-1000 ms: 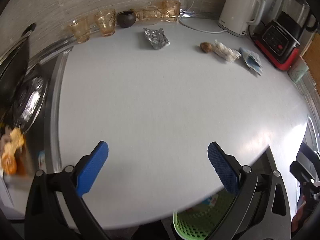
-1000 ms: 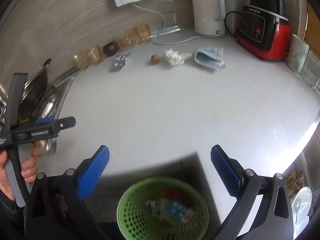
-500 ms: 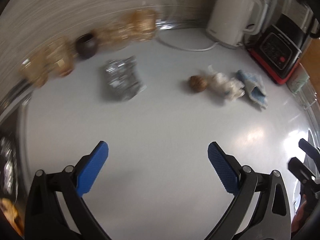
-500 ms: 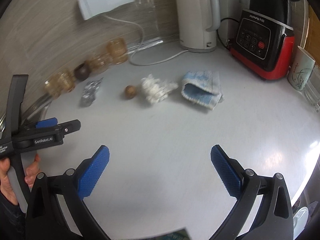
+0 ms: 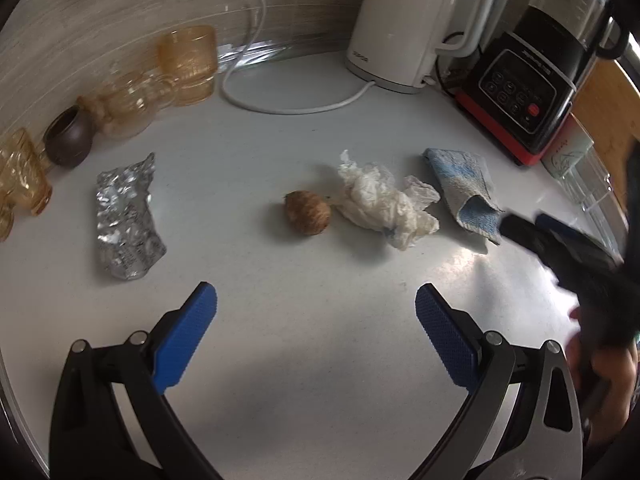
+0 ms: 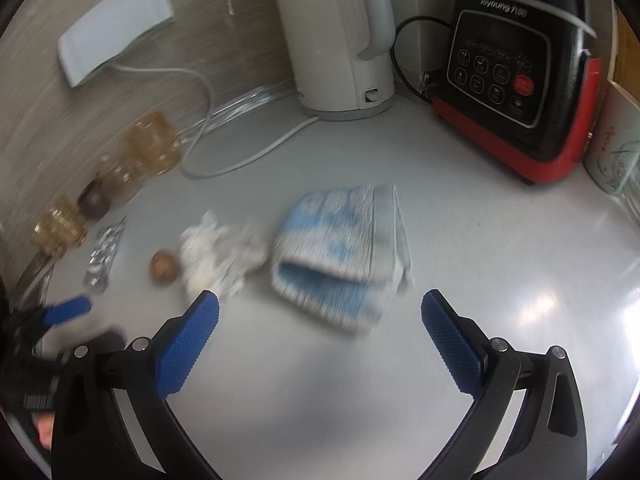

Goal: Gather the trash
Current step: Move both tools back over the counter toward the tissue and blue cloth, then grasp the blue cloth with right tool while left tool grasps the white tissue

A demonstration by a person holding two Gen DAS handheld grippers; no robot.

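Left tongs [image 5: 316, 316] hang spread wide and empty above the counter [image 5: 320, 360], short of a brown nut [image 5: 307, 212] that serves as landmark; right tongs [image 6: 320, 320], equally agape and holding nothing, face a blue cloth [image 6: 344, 248]. Crumpled tissue [image 5: 384, 204] touches the nut's right side, foil [image 5: 126, 220] lies well to its left. The approach appears under way; next, one pair must descend astride a scrap and pinch.

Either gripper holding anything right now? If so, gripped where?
Nothing held. Left gripper and right gripper are both open, above the counter, short of the trash.
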